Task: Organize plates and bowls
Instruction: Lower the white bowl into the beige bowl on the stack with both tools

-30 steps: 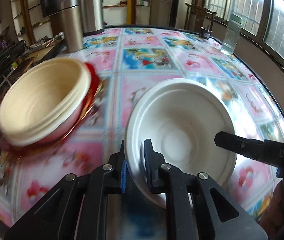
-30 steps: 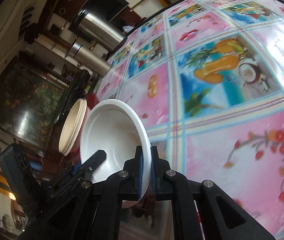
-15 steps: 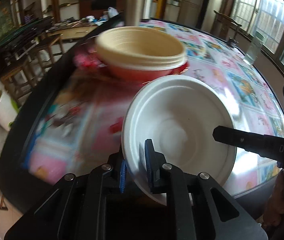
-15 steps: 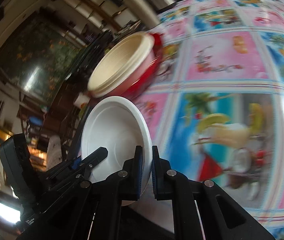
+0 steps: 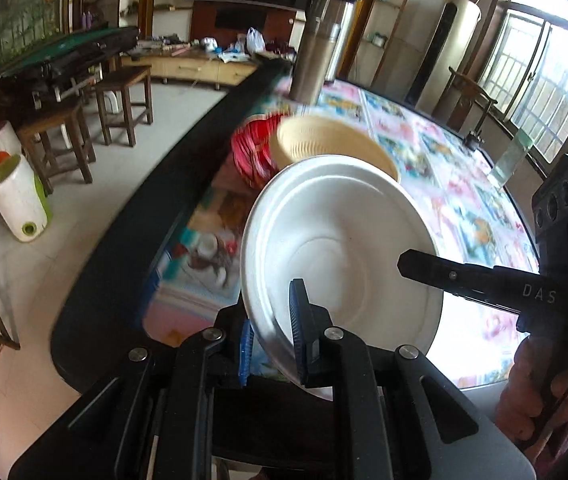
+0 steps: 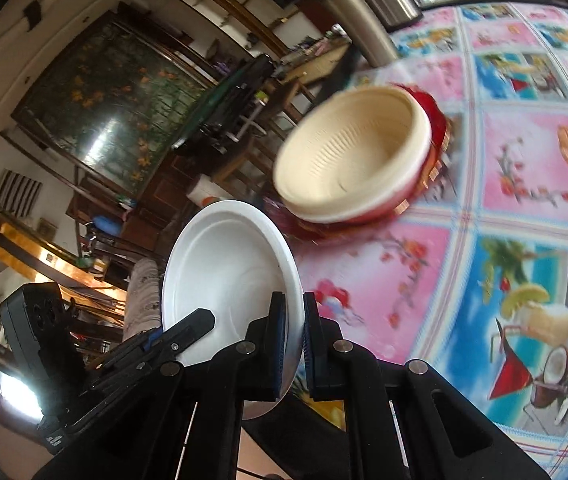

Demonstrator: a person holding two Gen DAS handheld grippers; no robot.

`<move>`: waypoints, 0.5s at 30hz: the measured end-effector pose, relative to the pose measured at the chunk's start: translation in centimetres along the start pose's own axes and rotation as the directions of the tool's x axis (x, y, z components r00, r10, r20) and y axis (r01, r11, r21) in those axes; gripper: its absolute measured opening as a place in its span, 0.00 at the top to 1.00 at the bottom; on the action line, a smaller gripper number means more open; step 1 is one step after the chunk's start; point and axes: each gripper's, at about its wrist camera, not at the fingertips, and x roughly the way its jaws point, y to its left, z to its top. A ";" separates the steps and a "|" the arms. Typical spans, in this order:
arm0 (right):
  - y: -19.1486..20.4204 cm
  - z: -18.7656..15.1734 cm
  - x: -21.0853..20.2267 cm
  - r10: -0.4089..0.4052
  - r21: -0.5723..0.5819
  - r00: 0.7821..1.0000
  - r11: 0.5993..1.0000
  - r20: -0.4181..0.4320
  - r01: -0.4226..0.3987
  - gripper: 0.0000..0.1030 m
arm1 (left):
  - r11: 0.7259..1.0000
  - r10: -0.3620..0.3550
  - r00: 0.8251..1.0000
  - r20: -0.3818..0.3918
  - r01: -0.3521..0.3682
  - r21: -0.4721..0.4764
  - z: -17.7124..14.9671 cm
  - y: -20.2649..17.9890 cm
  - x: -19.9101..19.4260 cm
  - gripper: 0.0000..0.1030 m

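Both grippers pinch the same white plate (image 5: 340, 248) by its rim: the left gripper (image 5: 269, 338) clamps the near-left edge, the right gripper (image 6: 288, 338) bites the opposite edge, fingers pressed tight on either side. The plate hangs tilted above the near edge of the table (image 6: 524, 168), just short of the cream bowl (image 6: 348, 156) nested in a red one (image 6: 438, 128). To place it well, I'd level the plate first, move both sides together, then lower gently.
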 end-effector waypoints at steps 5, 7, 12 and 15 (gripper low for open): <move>0.9 2.1 -0.8 0.003 -0.025 0.999 1.000 0.044 -0.002 0.92 | 1.000 0.005 0.999 0.041 -0.005 0.013 1.5 -0.4 -0.7 0.86; 1.2 3.1 -0.8 -0.002 -0.026 0.998 1.000 0.065 0.004 0.92 | 1.000 0.003 0.999 0.046 -0.004 0.018 2.4 -0.4 -0.4 0.86; 0.9 6.2 -1.1 -0.003 -0.026 0.995 1.000 0.102 0.005 0.92 | 0.999 0.010 0.999 0.049 -0.012 0.033 4.2 -1.4 0.6 0.86; 0.2 7.4 -1.0 0.003 -0.025 0.993 1.000 0.122 0.000 0.93 | 0.999 0.021 0.999 0.045 -0.022 0.035 5.4 -1.6 1.5 0.85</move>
